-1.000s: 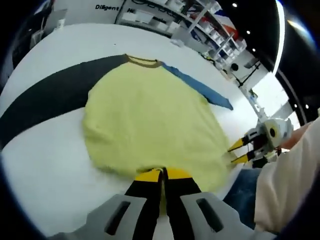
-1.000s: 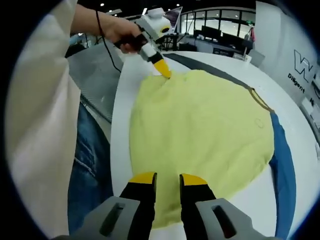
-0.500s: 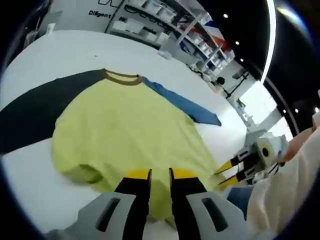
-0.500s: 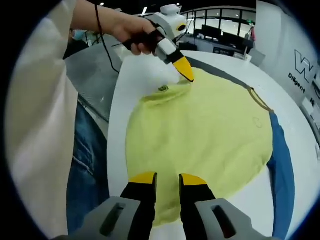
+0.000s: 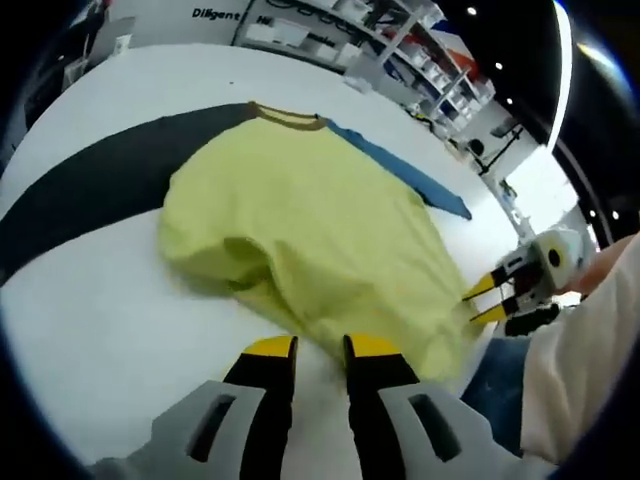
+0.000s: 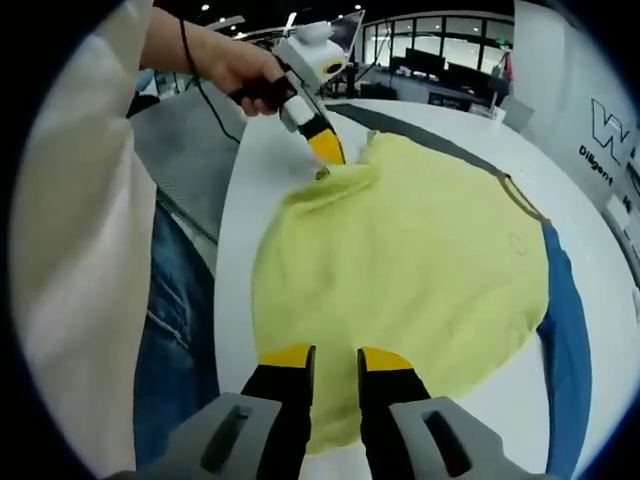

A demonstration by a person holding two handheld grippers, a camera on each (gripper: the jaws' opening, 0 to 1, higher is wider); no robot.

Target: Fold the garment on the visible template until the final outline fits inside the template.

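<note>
A yellow shirt [image 5: 320, 220] with a brown collar [image 5: 288, 122], a dark sleeve [image 5: 100, 190] and a blue sleeve [image 5: 410, 175] lies on the white table [image 5: 110, 330]. Its near-left hem corner [image 5: 235, 260] is rumpled and turned in on itself. My left gripper [image 5: 320, 345] stands open just off that hem, with nothing between its jaws. In the right gripper view the left gripper [image 6: 325, 148] sits beside the bunched corner [image 6: 335, 180]. My right gripper [image 6: 336, 357] is open over the shirt's [image 6: 410, 260] near hem. In the left gripper view the right gripper [image 5: 485, 300] shows its tips apart.
The person's pale sleeve [image 6: 80, 230] and jeans [image 6: 175, 330] stand close against the table's edge [image 6: 225, 270]. Shelving [image 5: 400, 40] and equipment stand beyond the far side. Bare white tabletop lies left of the shirt.
My left gripper, shut on the hem corner a second ago, has opened and let it go. The corner now lies bunched inward. The right gripper has hardly moved.
</note>
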